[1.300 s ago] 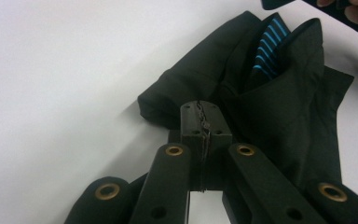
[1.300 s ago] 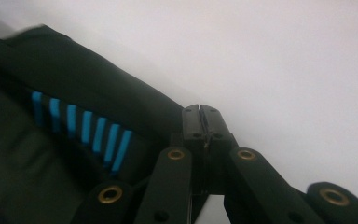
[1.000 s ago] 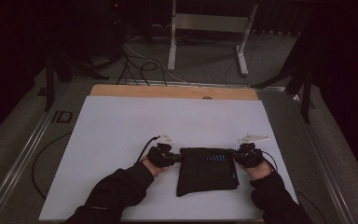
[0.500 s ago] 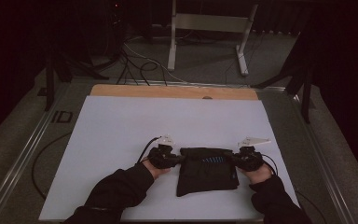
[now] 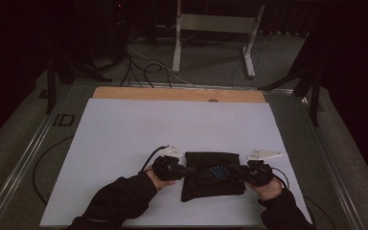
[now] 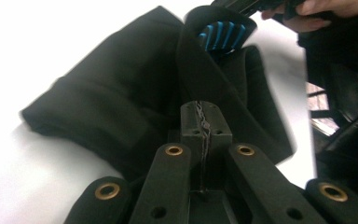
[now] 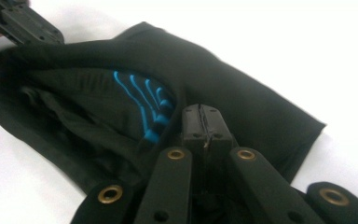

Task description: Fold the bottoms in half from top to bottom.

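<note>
Left gripper [image 5: 188,171] at the left edge of the black garment [image 5: 213,184], jaws closed on a pinch of its fabric; in the left gripper view, pads [image 6: 205,122] pressed flat together with a thin seam of cloth between. Right gripper [image 5: 234,171] at the garment's right edge, jaws likewise clamped on the cloth, pads [image 7: 205,122] shut tight just beside the blue print [image 7: 150,108].

Compared with a second ago: garment narrower and bunched in the middle, no longer lying flat; near edge lifted off the white table cover [image 5: 124,139], both hands a little higher and closer together. Judged from that: a fold in progress, probably the held edge being carried over toward the far side, with the fold not yet laid down. Garment itself near the front of the table, right of centre, between the two hands.

Hard to make out: kind of garment, given the dark fabric and dim light; whether one layer or several sit in each pinch; shape of the blue print, half tucked into the fold. Forearms cut off by the bottom of the high view. Underside of the lifted cloth hidden.
</note>
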The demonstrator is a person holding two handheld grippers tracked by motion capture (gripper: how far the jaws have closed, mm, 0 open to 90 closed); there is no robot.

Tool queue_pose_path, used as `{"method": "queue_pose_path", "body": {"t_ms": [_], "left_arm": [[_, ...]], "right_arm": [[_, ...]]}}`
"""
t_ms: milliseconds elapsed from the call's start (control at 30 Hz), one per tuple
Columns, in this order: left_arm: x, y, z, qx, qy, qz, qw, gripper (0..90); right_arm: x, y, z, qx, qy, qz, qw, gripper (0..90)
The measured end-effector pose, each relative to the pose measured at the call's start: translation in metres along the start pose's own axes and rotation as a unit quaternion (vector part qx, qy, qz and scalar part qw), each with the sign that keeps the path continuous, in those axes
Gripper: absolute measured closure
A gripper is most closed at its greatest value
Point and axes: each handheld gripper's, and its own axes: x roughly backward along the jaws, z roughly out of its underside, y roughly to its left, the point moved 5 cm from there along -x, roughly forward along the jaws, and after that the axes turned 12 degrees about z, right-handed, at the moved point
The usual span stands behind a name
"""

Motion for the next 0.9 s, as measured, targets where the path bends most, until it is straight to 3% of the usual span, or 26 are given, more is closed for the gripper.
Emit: {"method": "queue_pose_path", "body": {"t_ms": [200, 267, 367, 467, 567, 667, 800, 900], "left_arm": [[0.0, -0.022, 0.004, -0.022, 0.007, 0.025, 0.9994, 86.9], [0.001, -0.026, 0.005, -0.024, 0.003, 0.024, 0.9994, 79.3], [0.003, -0.031, 0.006, -0.035, 0.0, 0.014, 0.9993, 62.7], [0.004, -0.034, 0.007, -0.031, -0.008, 0.017, 0.9993, 50.1], [0.006, -0.034, 0.009, -0.031, -0.01, 0.006, 0.9995, 38.8], [0.008, -0.035, 0.01, -0.031, -0.016, -0.003, 0.9994, 38.7], [0.007, -0.035, 0.011, -0.031, -0.019, -0.018, 0.9992, 62.6], [0.005, -0.038, 0.01, -0.035, -0.017, -0.015, 0.9991, 71.9]], "right_arm": [[0.016, 0.023, 0.007, 0.009, -0.009, -0.021, 0.9997, 90.0], [0.02, 0.028, 0.009, 0.016, -0.013, -0.019, 0.9996, 88.2], [0.023, 0.033, 0.012, 0.018, -0.017, -0.018, 0.9995, 77.1], [0.024, 0.032, 0.013, 0.006, -0.022, -0.016, 0.9996, 61.6], [0.024, 0.027, 0.012, -0.006, -0.032, -0.008, 0.9994, 56.2], [0.025, 0.027, 0.012, -0.01, -0.034, -0.008, 0.9994, 55.4], [0.024, 0.029, 0.014, 0.006, -0.025, 0.003, 0.9997, 75.0], [0.024, 0.032, 0.017, 0.013, -0.016, 0.003, 0.9998, 86.9]]}}
